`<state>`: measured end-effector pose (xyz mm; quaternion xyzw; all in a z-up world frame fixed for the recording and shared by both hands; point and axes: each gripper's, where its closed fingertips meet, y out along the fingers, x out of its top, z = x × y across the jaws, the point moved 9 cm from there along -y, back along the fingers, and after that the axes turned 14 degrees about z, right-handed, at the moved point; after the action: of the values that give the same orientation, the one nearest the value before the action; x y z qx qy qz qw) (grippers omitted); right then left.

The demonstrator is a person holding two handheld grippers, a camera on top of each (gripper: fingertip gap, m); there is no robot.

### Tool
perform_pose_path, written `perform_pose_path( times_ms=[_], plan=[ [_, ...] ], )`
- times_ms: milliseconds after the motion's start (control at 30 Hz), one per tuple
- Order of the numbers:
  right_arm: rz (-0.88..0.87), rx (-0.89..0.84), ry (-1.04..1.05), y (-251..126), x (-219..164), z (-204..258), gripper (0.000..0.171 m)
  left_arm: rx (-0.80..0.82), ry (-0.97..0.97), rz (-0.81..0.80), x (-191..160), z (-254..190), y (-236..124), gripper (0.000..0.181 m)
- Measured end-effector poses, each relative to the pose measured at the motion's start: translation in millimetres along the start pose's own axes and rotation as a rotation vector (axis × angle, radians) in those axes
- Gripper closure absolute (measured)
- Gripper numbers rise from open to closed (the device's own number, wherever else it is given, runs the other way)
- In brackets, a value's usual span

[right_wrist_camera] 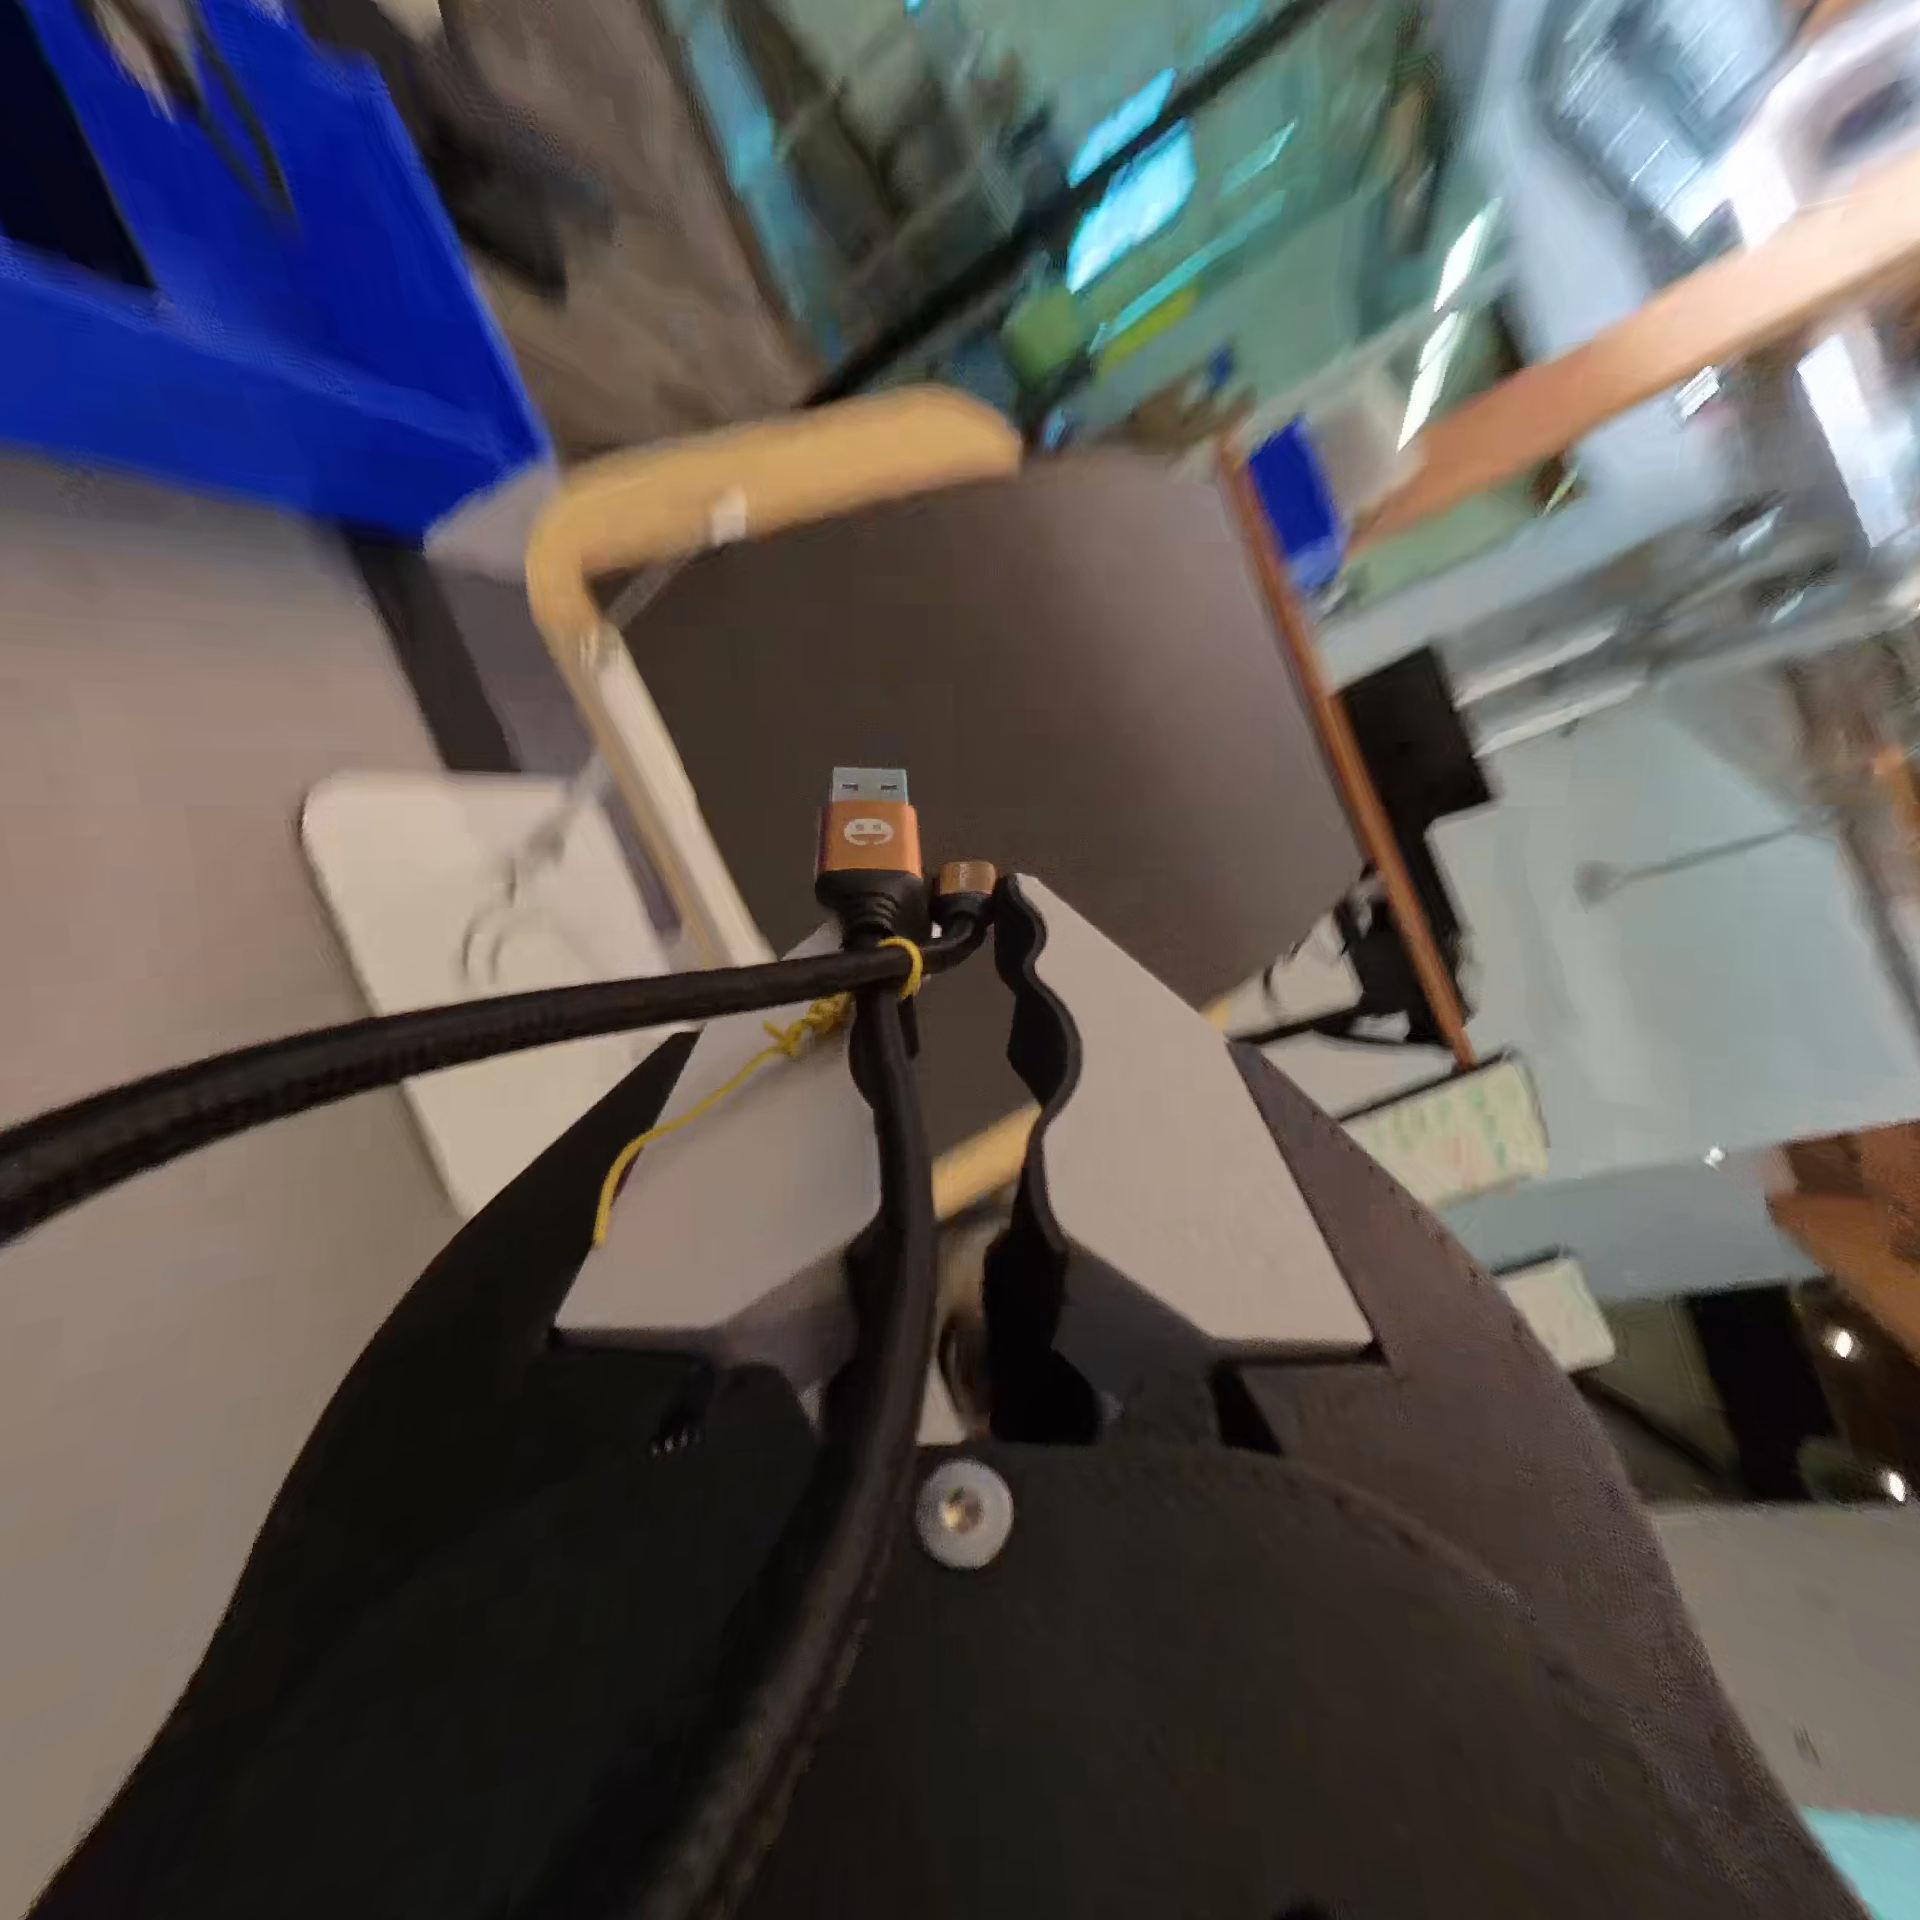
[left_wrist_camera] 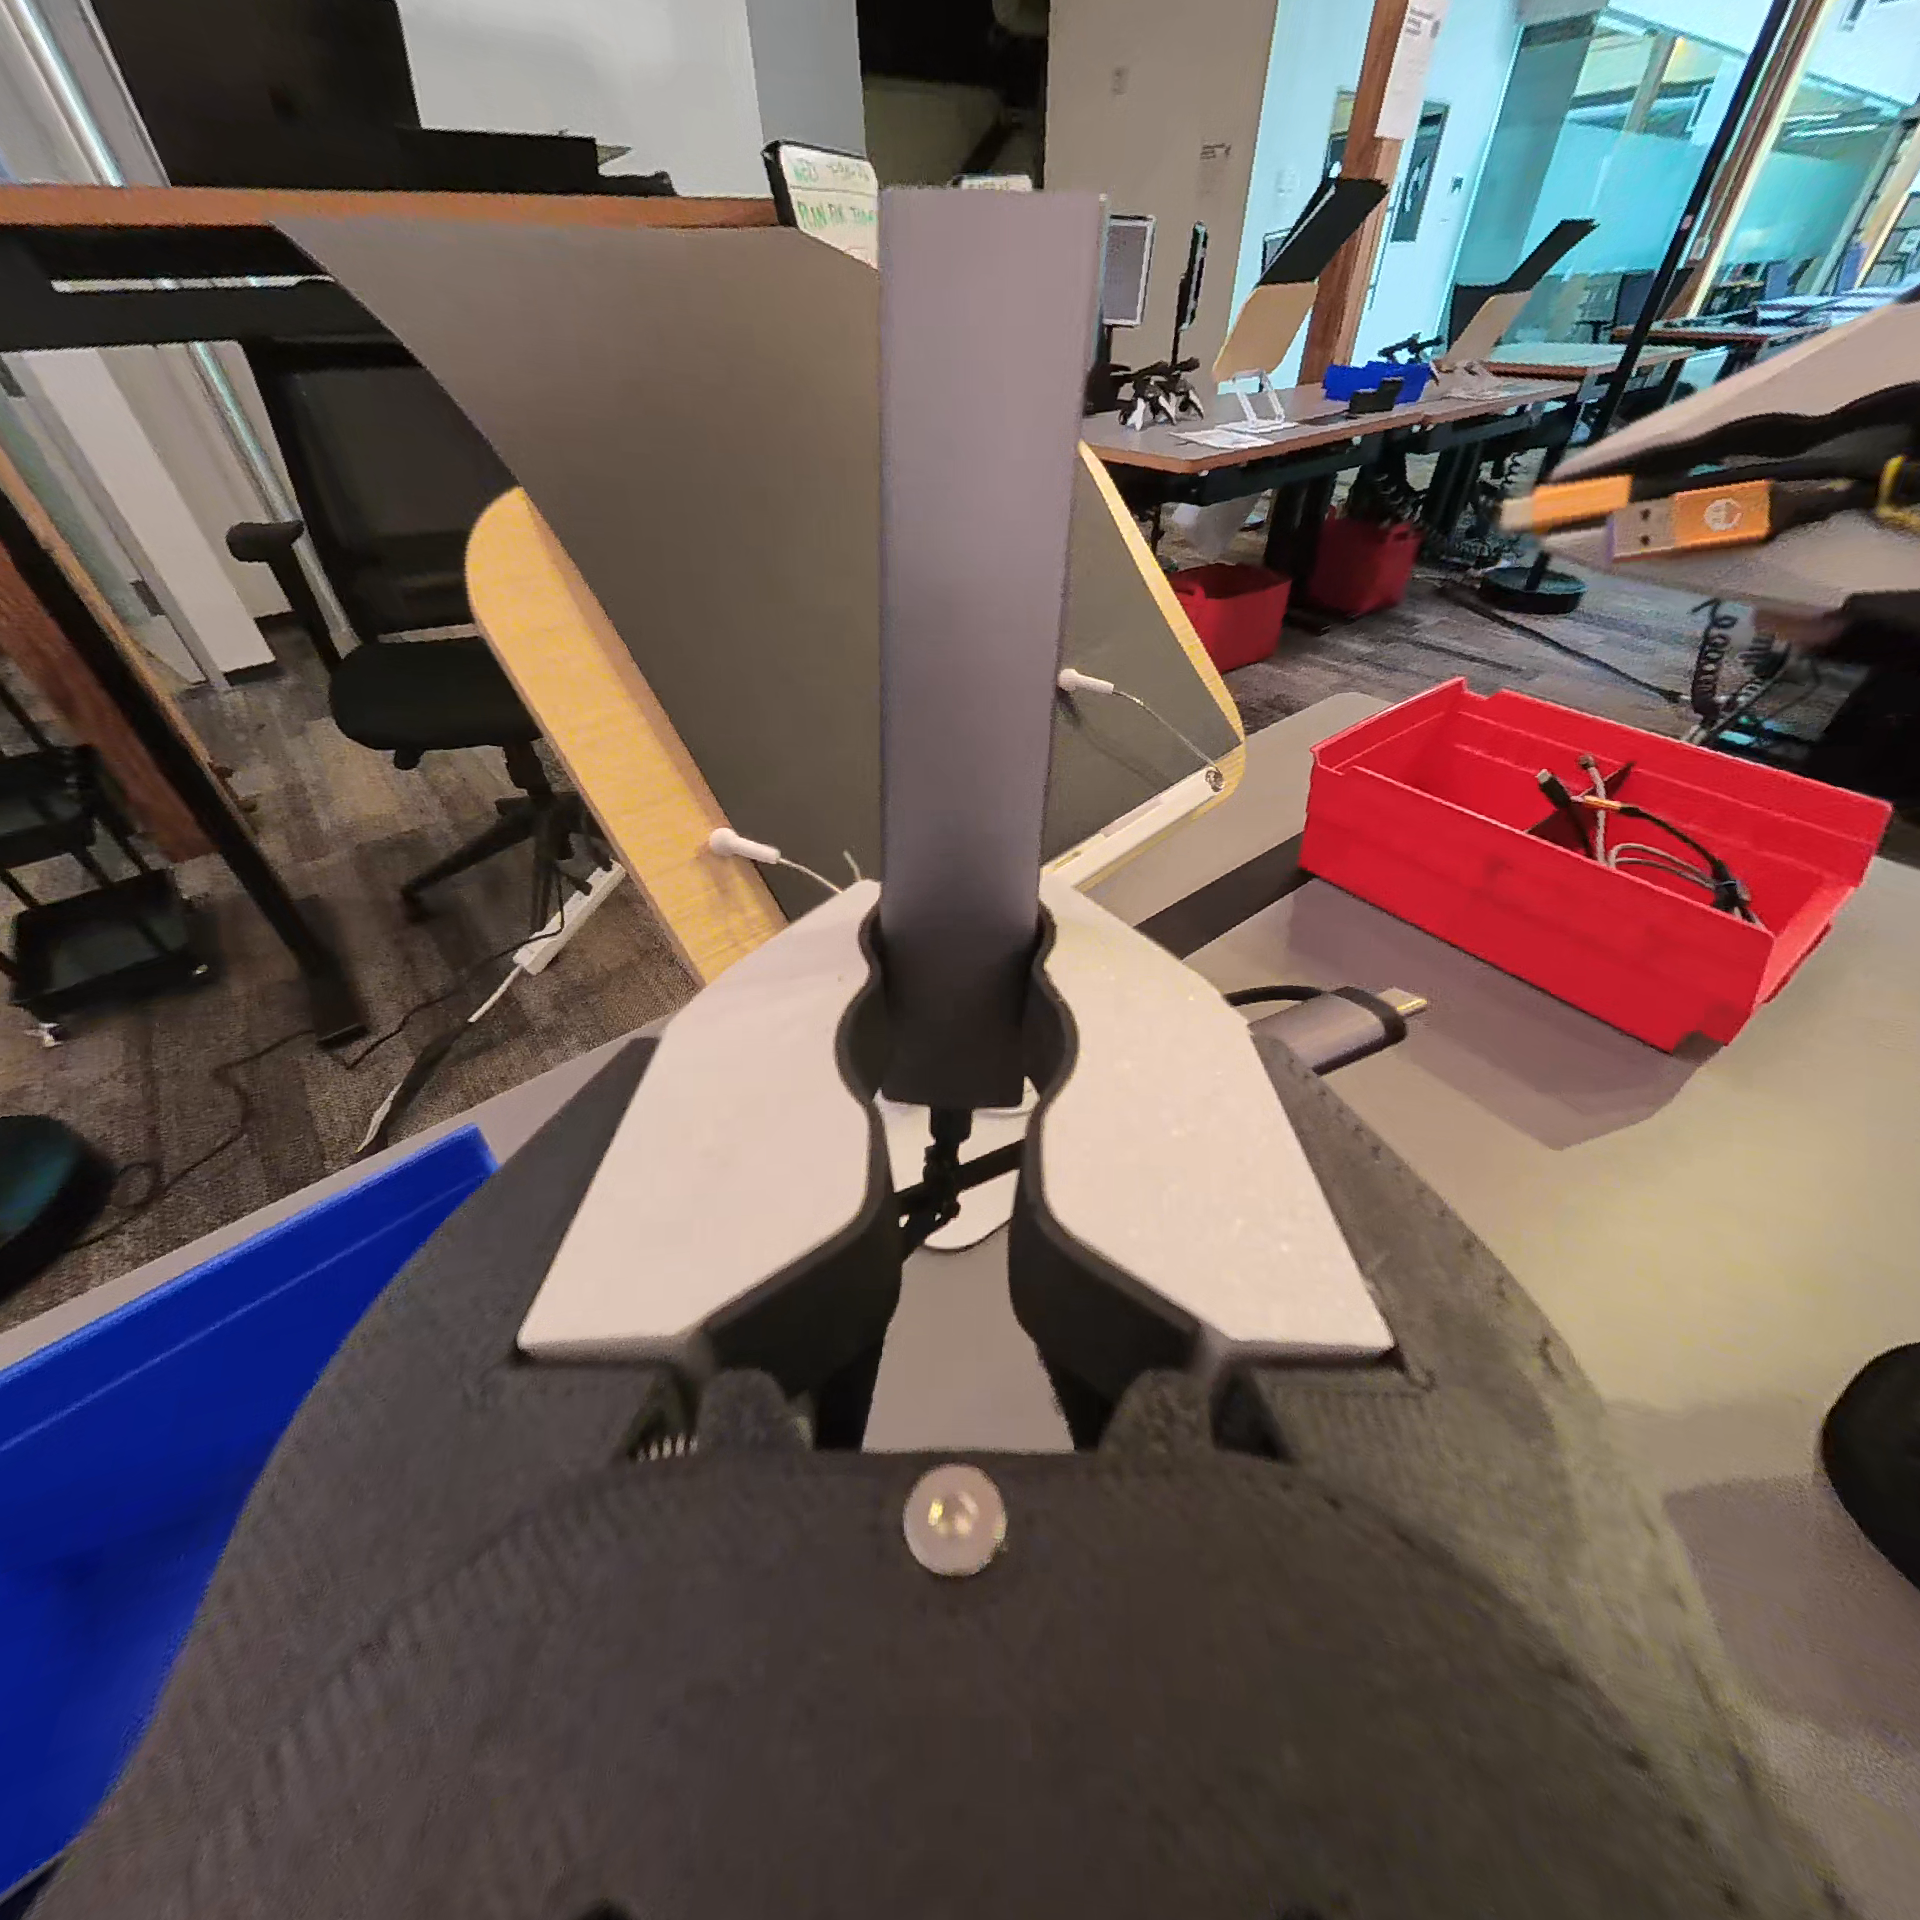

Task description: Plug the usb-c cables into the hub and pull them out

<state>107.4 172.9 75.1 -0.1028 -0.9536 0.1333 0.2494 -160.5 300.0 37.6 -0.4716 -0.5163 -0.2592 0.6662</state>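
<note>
Hub, a long flat grey metal bar, stood upright, clenched at its lower end in my left gripper, I think so that its ports faced the plug. My right gripper was grasping the black braided cable just behind its orange USB plug, which pointed forward past the fingertips, well apart from the hub. Spare cables lay in a red plastic bin.

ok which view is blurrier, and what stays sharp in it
Right wrist view is blurrier: the background smears with motion, but the orange usb plug and black cable stay sharp. Left wrist view is crisp, with wide-angle bending; only the far right hand-held gripper blurs.
</note>
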Motion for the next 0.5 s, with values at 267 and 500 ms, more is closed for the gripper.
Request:
perform_pose_path(
  times_ms=[267, 500],
  plan=[
    [0.694, 0.353, -0.068, -32.3, -190.3, -38.1, 0.161, -0.036, 0.031, 0.035, -1.8, -5.1, 5.7, 0.16],
    [1.089, 0.994, 0.064, -31.4, -319.6, 3.9, 0.161, -0.049, 0.069, 0.086, -3.1, -16.9, 16.7, 0.16]
  ],
)
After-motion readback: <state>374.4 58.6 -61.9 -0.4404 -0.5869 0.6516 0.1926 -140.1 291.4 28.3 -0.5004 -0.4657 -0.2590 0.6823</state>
